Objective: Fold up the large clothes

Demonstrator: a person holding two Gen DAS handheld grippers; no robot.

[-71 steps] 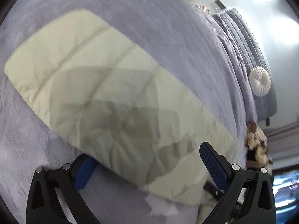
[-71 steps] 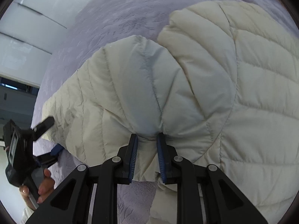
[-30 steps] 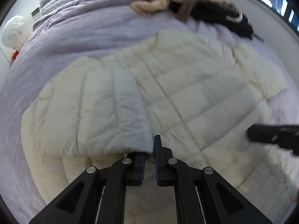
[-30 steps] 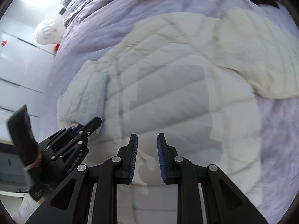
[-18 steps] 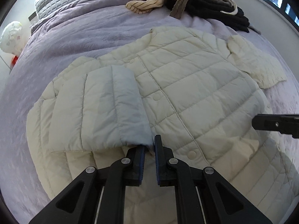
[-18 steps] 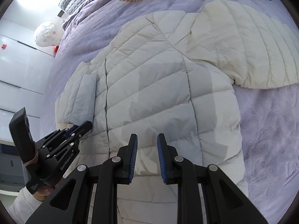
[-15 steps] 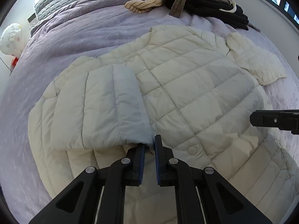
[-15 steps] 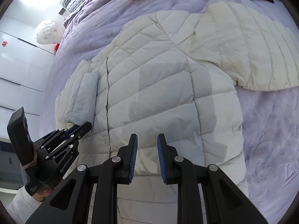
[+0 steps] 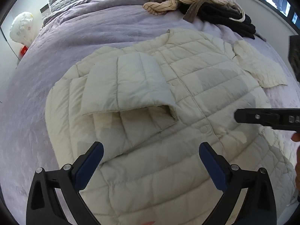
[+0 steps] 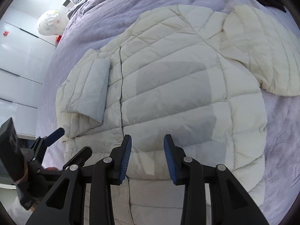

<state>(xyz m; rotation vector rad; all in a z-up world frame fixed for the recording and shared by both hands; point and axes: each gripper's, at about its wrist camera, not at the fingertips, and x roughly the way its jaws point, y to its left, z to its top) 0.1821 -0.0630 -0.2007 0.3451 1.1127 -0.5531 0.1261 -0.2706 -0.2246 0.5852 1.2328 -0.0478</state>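
A: Where is the jacket found, and how is it laid?

B: It is spread front-up on the bed, buttons closed. Its long axis, collar to hem, runs away from both tools, with the hem at the near edge and the collar far off. One sleeve is seen folded in across the chest on the left side; the other sleeve is stretched out flat to the right, onto the purple cover.

A: And the tools?

B: The left tool is held above the lower part of the jacket, just below the folded cuff, its jaws opening wide with nothing between them. The right tool is held over the hem near the button line, its jaws also opening, apart and clamped on nothing.

A: Which one is nearer the sleeve that is left to fold?

B: The right one, it is judged: the spread sleeve lies up and to its right, well apart from the left tool. A reach toward the far cuff would be called for.

A: Anything hidden?

B: The hem's near edge is cut off behind the tool frames. The end of the outstretched sleeve is lost at the picture's rim in the right view. A pile of clothes beyond the collar is only partly made out.
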